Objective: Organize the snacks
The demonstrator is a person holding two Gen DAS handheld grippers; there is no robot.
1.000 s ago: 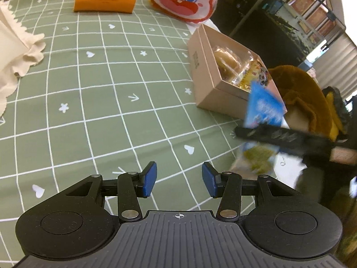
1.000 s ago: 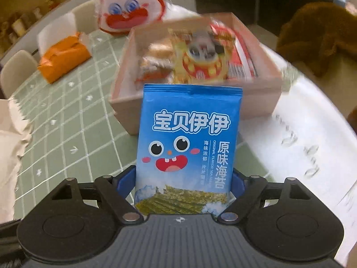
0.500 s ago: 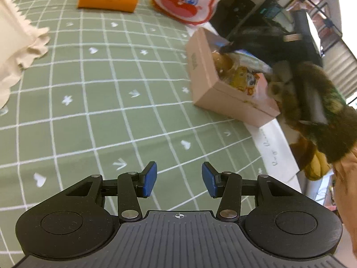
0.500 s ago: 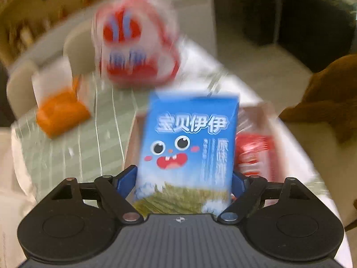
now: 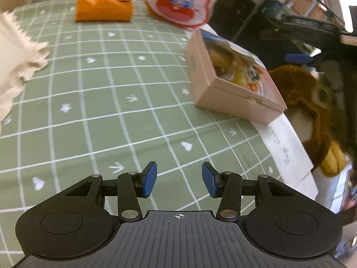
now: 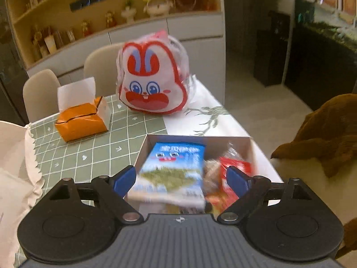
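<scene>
An orange tissue box sits on the green checked tablecloth.

A broad stretch of green checked cloth on the table lies bare ahead of the left gripper, whose jaws stand apart with nothing between them. To its right the pink box blocks the way; at the far edge stand the orange tissue box and the rabbit bag, with a gap between them. Cream cloth crowds the left side. The box looks nearly full, though blur hides detail; the blue packet lies across its left half.
</scene>
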